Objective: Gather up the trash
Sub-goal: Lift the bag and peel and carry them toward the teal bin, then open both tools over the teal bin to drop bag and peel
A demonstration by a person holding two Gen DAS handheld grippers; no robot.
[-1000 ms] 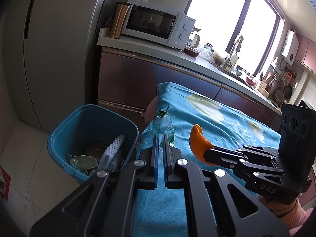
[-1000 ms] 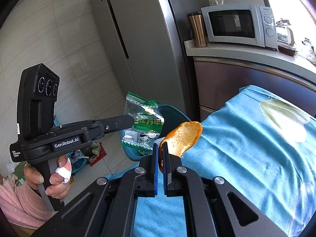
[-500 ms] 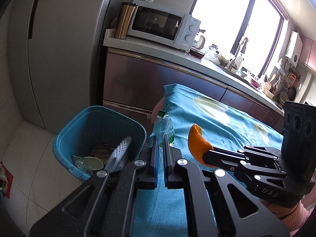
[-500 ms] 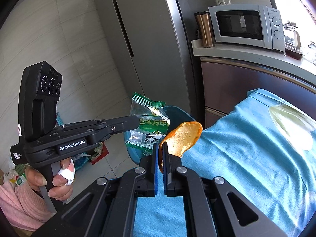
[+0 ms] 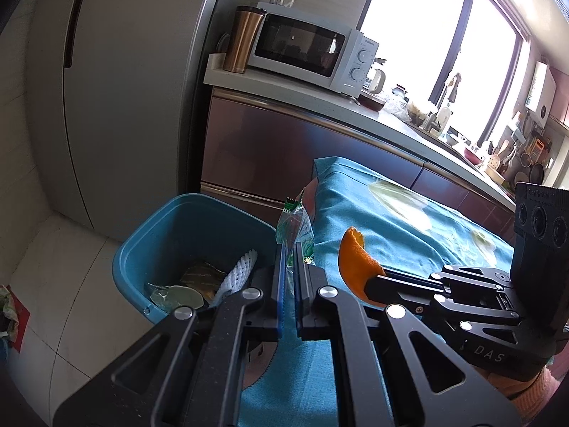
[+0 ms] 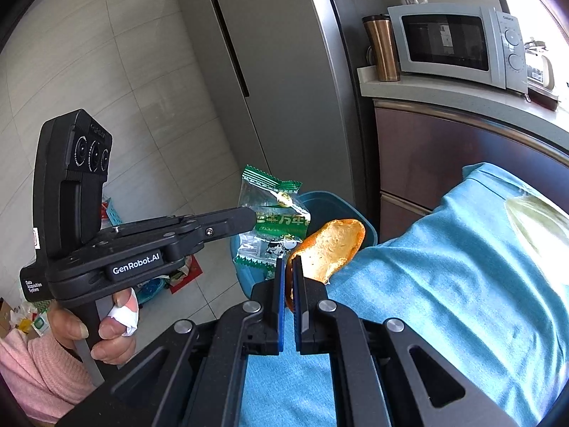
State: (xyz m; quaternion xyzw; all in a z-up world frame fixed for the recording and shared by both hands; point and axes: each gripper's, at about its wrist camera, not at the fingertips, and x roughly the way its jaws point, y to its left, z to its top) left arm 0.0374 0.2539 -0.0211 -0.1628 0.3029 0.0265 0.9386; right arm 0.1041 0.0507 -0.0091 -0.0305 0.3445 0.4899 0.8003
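Observation:
My left gripper (image 5: pixel 288 249) is shut on a clear snack wrapper with green print (image 5: pixel 294 226), held edge-on above the near rim of the blue bin (image 5: pixel 170 235). In the right wrist view the same wrapper (image 6: pixel 274 220) hangs flat from the left gripper (image 6: pixel 254 219), in front of the bin (image 6: pixel 334 203). My right gripper (image 6: pixel 288 267) is shut on a curved piece of orange peel (image 6: pixel 332 245), just over the table's left edge. The left wrist view has the peel (image 5: pixel 354 265) at the tip of the right gripper (image 5: pixel 370 281), right of the wrapper.
The bin holds a white foam net (image 5: pixel 236 272), a brown wrapper and clear plastic. A blue cloth (image 6: pixel 444 284) covers the table. Behind stand a grey fridge (image 5: pixel 124 106), cabinets, and a counter with a microwave (image 5: pixel 302 60) and a copper mug (image 5: pixel 245 39). A hand (image 6: pixel 103 331) grips the left handle.
Both views have shifted slightly: the bin, fridge and counter now sit further right and nearer in the frames. Wrapper and peel stay gripped, their places relative to each other unchanged.

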